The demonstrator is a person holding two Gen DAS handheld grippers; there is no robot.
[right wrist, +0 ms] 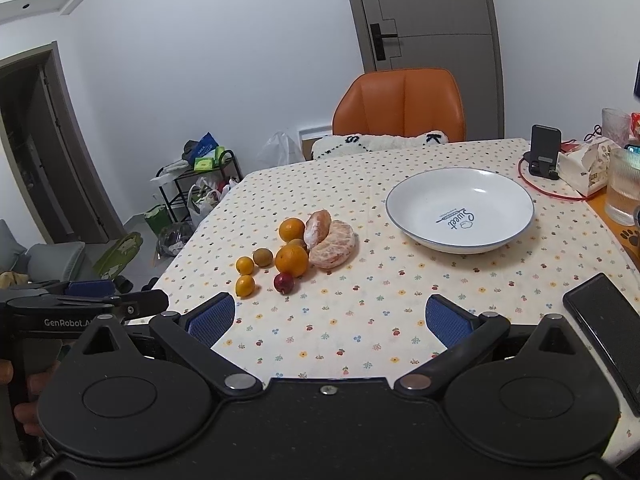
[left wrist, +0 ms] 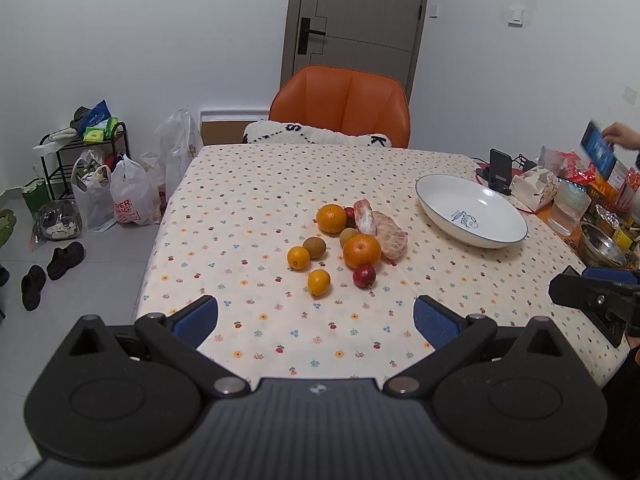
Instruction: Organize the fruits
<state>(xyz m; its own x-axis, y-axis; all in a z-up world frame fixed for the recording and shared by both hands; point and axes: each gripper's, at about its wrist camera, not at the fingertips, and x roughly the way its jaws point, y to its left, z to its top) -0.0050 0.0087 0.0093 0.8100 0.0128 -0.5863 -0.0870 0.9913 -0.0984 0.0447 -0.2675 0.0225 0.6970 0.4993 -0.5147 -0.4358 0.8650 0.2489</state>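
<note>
— Fruits are heaped in a loose cluster on the dotted tablecloth [left wrist: 248, 184], ahead of both grippers and well apart from either. How is the left gripper [left wrist: 316, 318] set?

— Its blue pads [left wrist: 196, 320] are spread wide with nothing between them, above the near edge of the table. The cluster is seen straight ahead through the gap, with the small red fruit [left wrist: 364, 276] and a small orange fruit [left wrist: 319, 282] lying nearest.

— And the right gripper [right wrist: 330, 318]?

— Spread wide as well, nothing held. From its view the cluster lies ahead and to the left of the gap, while the white plate [right wrist: 400, 208] sits ahead and to the right, with no fruit on it.

— What is counted in the cluster?

— Two large oranges, one at the far side [left wrist: 331, 218] and one nearer [left wrist: 361, 251], two peeled citrus pieces [left wrist: 390, 236] touching each other just beside them, two brown kiwis [left wrist: 314, 247], another small orange fruit [left wrist: 298, 257], and a second dark red fruit half hidden behind the far orange.

— Anything else near the jaws?

— A dark phone [right wrist: 604, 328] is laid on the cloth just right of the right gripper, and an orange chair [left wrist: 340, 108] is pushed in at the far side of the table
</note>
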